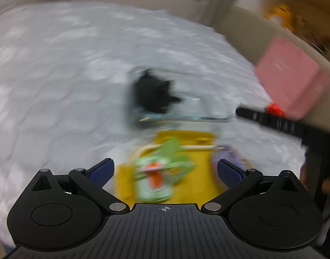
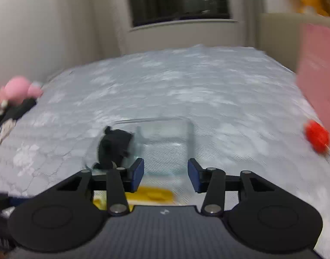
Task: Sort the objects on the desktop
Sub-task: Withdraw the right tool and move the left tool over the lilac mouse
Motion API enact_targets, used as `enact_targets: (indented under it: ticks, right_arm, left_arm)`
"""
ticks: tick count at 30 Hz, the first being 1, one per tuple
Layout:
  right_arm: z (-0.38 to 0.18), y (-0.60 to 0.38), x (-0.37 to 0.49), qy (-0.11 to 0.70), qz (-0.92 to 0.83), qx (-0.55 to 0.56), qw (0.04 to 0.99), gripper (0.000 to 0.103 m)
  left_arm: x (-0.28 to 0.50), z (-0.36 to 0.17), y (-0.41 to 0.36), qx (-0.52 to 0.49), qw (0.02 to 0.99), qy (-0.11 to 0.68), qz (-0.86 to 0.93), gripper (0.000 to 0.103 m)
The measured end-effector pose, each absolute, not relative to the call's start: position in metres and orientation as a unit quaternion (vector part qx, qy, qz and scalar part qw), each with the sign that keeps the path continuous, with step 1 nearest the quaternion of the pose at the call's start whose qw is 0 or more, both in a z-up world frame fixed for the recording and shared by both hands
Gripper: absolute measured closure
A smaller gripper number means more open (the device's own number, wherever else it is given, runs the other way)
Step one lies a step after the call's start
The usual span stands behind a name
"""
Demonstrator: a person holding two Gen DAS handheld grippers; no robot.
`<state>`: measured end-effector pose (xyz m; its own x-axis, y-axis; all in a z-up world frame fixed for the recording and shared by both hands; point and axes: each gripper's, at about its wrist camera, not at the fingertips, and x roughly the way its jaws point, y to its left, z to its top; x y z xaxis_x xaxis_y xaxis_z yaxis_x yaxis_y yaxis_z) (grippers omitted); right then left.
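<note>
Everything is blurred by motion. My left gripper [image 1: 165, 170] is open, hanging over a yellow tray [image 1: 199, 164] that holds a green packet with an orange mark [image 1: 154, 177] and a purple item [image 1: 229, 155]. Beyond it lies a clear container [image 1: 197, 110] with a black object [image 1: 154, 92] at its left end. My right gripper [image 2: 166, 176] is open with nothing between its fingers, just short of the same clear container [image 2: 165, 138] and black object [image 2: 115, 146]. The yellow tray [image 2: 154, 194] peeks out under it. A red ball [image 2: 317, 137] lies at the right.
All of this rests on a grey patterned cover [image 2: 186, 82]. A pink box [image 2: 318, 75] stands at the right, in front of a beige wall. A pink plush [image 2: 18, 90] lies at the left edge. In the left wrist view a black bar [image 1: 268, 118] reaches in beside the red ball [image 1: 275, 108].
</note>
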<state>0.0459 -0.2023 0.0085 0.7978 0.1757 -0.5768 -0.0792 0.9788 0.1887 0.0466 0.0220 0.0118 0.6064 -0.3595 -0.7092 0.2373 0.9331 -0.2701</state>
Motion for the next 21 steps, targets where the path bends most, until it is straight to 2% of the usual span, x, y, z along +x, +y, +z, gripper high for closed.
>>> enact_targets:
  ticks: [6,9,11,16,19,21]
  right_arm:
    - [-0.006,-0.26,-0.007,0.327,0.021,0.102,0.939,0.046]
    - [-0.009,-0.282,-0.029,0.33,0.017,0.1,0.938,0.037]
    - [-0.01,-0.292,-0.037,0.318,0.016,0.118,0.941,0.036]
    - [0.006,-0.302,-0.041,0.29,0.034,0.116,0.949,0.035]
    - [0.013,-0.306,-0.043,0.264,0.038,0.128,0.955,0.028]
    - [0.013,-0.307,-0.041,0.255,0.044,0.134,0.957,0.028]
  left_arm:
    - [0.051,0.032,-0.043,-0.049,0.891,0.394,-0.221,0.0]
    - [0.046,0.028,-0.064,-0.044,0.884,0.403,-0.231,0.0]
    - [0.043,0.021,-0.073,-0.039,0.877,0.418,-0.235,0.0]
    - [0.04,0.006,-0.066,-0.048,0.857,0.455,-0.236,0.0]
    - [0.043,0.004,-0.053,-0.078,0.851,0.467,-0.228,0.0]
    - [0.044,0.005,-0.045,-0.092,0.85,0.47,-0.22,0.0]
